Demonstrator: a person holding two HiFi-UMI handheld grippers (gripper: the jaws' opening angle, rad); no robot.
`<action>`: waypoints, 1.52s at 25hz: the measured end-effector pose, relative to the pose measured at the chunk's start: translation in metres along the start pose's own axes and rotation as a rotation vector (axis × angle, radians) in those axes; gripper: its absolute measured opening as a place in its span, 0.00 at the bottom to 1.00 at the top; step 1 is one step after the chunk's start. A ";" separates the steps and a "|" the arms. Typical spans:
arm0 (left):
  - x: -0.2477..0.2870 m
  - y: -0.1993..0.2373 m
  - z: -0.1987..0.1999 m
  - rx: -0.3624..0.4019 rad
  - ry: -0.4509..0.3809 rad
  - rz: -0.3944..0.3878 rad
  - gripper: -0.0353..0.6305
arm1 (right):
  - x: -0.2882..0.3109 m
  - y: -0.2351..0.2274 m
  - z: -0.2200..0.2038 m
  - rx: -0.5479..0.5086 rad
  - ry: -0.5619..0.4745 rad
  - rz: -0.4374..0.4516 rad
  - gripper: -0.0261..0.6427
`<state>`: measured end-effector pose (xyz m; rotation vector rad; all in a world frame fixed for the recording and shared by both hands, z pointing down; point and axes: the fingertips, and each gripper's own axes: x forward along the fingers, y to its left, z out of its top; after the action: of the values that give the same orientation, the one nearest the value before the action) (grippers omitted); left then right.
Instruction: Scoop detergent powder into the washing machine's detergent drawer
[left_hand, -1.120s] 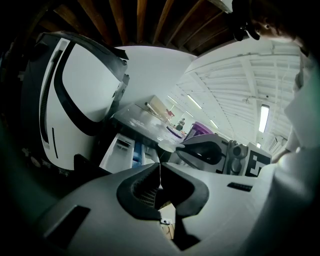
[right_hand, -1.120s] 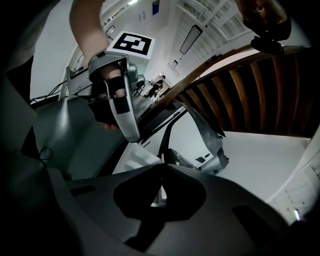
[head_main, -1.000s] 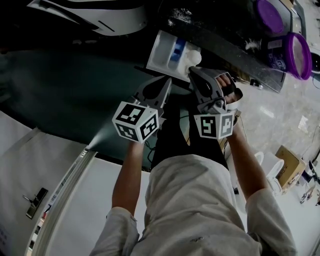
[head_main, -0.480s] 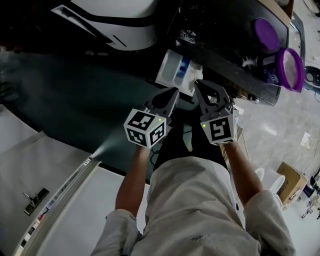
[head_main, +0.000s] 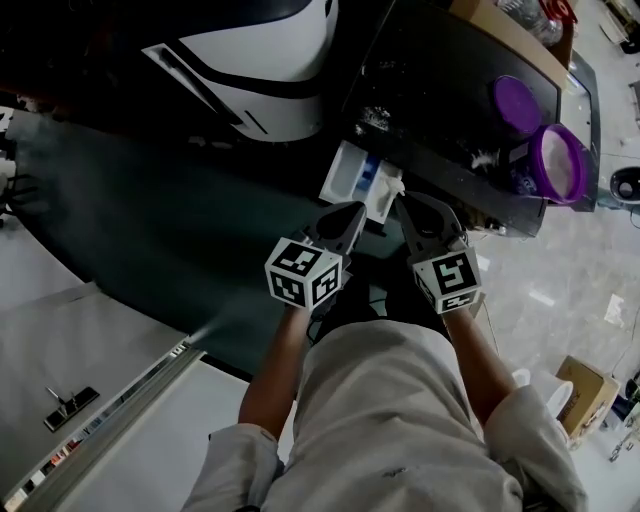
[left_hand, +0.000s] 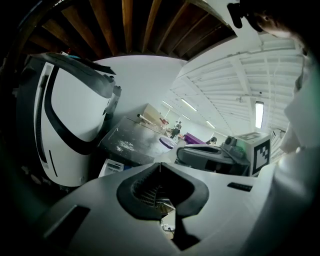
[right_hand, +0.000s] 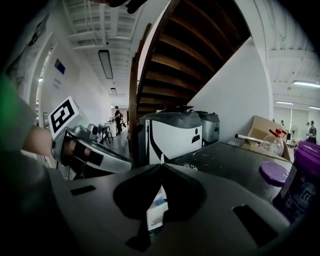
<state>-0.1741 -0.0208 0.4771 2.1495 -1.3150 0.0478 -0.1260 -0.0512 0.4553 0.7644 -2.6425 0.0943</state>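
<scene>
The white detergent drawer stands pulled out from the dark washing machine, with a blue part inside it. On the machine's top stands an open purple detergent tub, and its purple lid lies beside it. My left gripper and right gripper are side by side just short of the drawer's front. Both are shut with nothing held. The left gripper view has its jaws closed, with the drawer beyond them. In the right gripper view the tub is at the right.
White powder is spilled on the machine's top. A large white and black appliance stands left of the drawer. A white panel lies at lower left and a cardboard box on the floor at lower right.
The head view has tilted, so the drawer and machine sit lower in the picture. Both grippers have drawn closer together in front of the drawer and stay shut.
</scene>
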 end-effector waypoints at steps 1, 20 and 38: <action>-0.001 -0.002 0.003 0.005 -0.004 -0.002 0.08 | -0.002 -0.002 0.001 0.009 -0.006 0.003 0.05; -0.010 -0.024 0.045 0.137 -0.041 -0.021 0.08 | -0.035 -0.013 0.035 0.145 -0.108 -0.036 0.05; -0.015 -0.016 0.055 0.154 -0.053 -0.005 0.08 | -0.032 -0.010 0.040 0.149 -0.120 -0.042 0.05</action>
<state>-0.1836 -0.0319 0.4199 2.2974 -1.3762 0.0938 -0.1098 -0.0502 0.4060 0.9000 -2.7548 0.2440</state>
